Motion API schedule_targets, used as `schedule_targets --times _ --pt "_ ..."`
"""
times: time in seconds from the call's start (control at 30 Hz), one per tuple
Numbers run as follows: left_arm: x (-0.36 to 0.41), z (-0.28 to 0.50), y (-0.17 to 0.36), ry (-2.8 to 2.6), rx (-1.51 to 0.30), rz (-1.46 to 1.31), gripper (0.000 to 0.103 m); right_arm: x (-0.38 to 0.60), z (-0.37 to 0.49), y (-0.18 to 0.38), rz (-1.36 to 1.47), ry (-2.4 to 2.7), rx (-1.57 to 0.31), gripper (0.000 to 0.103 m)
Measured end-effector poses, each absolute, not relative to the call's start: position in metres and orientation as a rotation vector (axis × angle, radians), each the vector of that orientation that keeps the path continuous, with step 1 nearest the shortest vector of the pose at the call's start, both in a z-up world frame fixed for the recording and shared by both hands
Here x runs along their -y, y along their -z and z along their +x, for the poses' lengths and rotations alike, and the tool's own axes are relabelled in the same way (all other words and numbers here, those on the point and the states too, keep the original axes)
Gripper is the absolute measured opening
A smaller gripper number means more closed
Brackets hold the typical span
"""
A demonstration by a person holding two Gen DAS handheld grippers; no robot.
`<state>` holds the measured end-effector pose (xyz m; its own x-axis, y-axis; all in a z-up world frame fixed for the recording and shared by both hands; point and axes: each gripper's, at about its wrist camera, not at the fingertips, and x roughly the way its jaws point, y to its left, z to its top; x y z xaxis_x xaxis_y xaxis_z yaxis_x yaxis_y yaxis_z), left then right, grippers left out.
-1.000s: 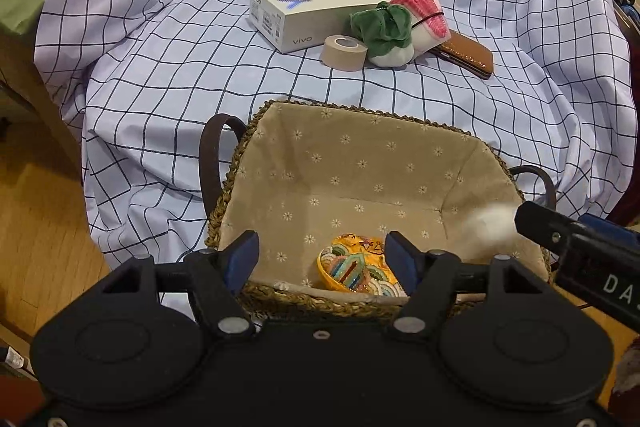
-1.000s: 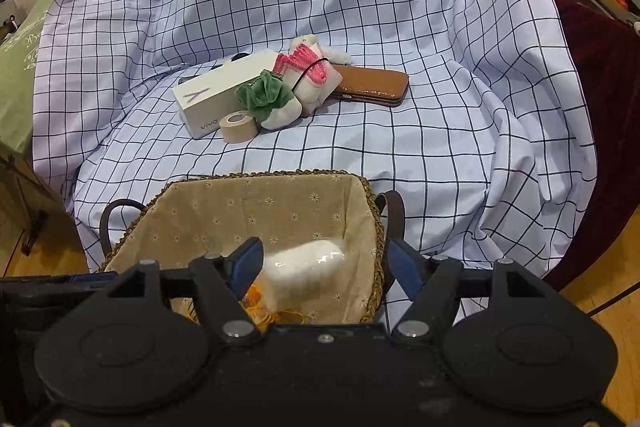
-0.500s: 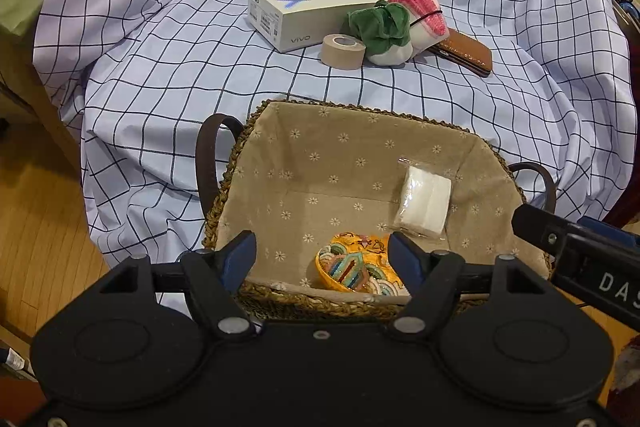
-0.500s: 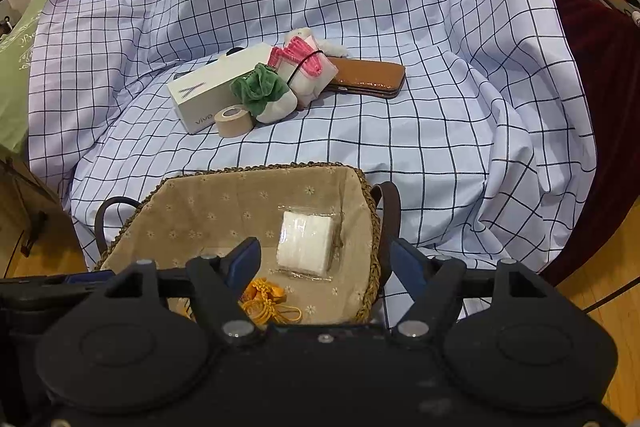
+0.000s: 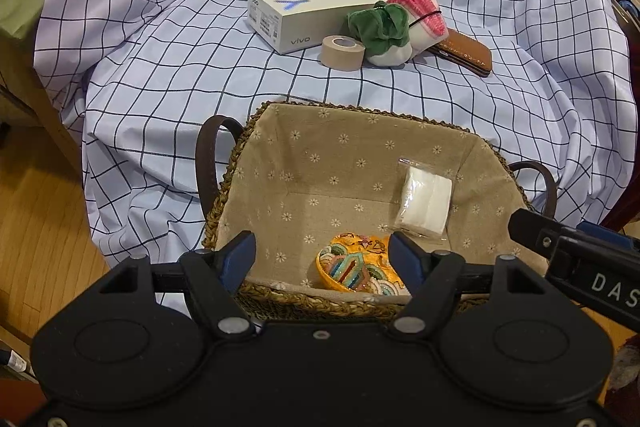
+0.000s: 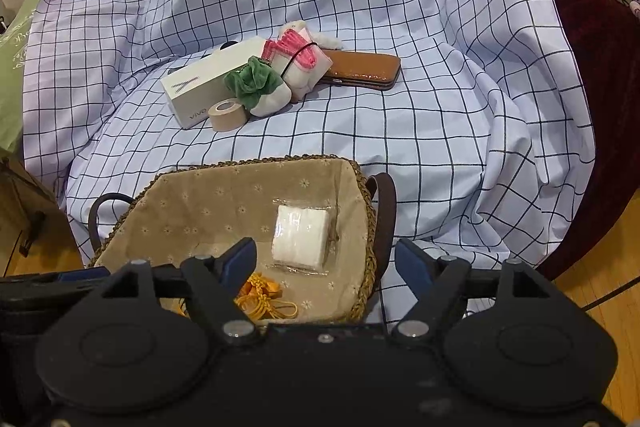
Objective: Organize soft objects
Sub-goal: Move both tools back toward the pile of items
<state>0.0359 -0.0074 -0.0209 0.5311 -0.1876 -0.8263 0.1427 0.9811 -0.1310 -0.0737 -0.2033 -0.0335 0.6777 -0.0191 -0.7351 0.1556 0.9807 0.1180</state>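
Observation:
A woven basket (image 5: 360, 109) (image 6: 256, 161) with a floral beige lining sits on the checked cloth. Inside lie a white pack in clear wrap (image 5: 426, 201) (image 6: 300, 241) and an orange embroidered pouch (image 5: 356, 269) with a yellow tassel (image 6: 264, 301). My left gripper (image 5: 322, 251) hovers open over the basket's near rim, nothing between its fingers. My right gripper (image 6: 326, 255) hangs above the basket's right end, jaws opening and empty. Farther back lie a green-and-white plush (image 5: 382, 31) (image 6: 258, 87) and a pink-trimmed white bundle (image 5: 420, 15) (image 6: 298, 61).
A white phone box (image 5: 304, 11) (image 6: 208, 83), a beige tape roll (image 5: 343, 51) (image 6: 227, 113) and a brown leather case (image 5: 464, 53) (image 6: 360, 69) sit by the soft toys. Wooden floor shows at both sides. A dark red cover (image 6: 600, 75) lies at the right.
The white pack, a blur between the right gripper's fingers a second ago, dropped into the basket and now lies still there. Both grippers' fingers have spread a little wider.

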Motion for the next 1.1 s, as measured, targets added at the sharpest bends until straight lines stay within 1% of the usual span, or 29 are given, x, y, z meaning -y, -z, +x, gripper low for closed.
schedule_targets --times 0.1,0.37,0.4,0.47,0.63,0.77,0.9,1.0,1.1 --pt "0.009 0.035 0.019 0.194 -0.980 -0.039 0.076 0.205 -0.073 0.036 0.181 0.103 -0.825 0.076" --pt "0.002 0.037 0.001 0.135 -0.894 -0.054 0.080 0.211 -0.064 0.039 0.175 0.123 -0.827 0.081" --pt "0.002 0.039 -0.002 0.134 -0.885 -0.051 0.084 0.212 -0.062 0.039 0.174 0.124 -0.828 0.081" --pt "0.003 0.041 -0.005 0.144 -0.870 -0.043 0.088 0.213 -0.055 0.037 0.170 0.128 -0.830 0.081" --pt "0.005 0.055 -0.011 0.176 -0.869 -0.026 0.088 0.216 -0.036 0.031 0.151 0.135 -0.824 0.085" --pt "0.002 0.072 -0.013 0.182 -0.873 -0.025 0.091 0.220 -0.014 0.025 0.145 0.130 -0.827 0.089" --pt "-0.005 0.098 -0.016 0.174 -0.879 -0.033 0.091 0.223 0.014 0.019 0.126 0.134 -0.832 0.089" --pt "-0.010 0.121 -0.018 0.160 -0.882 -0.032 0.092 0.226 0.039 0.015 0.128 0.129 -0.842 0.095" --pt "-0.015 0.146 -0.020 0.146 -0.883 -0.028 0.092 0.228 0.064 0.011 0.120 0.127 -0.844 0.095"
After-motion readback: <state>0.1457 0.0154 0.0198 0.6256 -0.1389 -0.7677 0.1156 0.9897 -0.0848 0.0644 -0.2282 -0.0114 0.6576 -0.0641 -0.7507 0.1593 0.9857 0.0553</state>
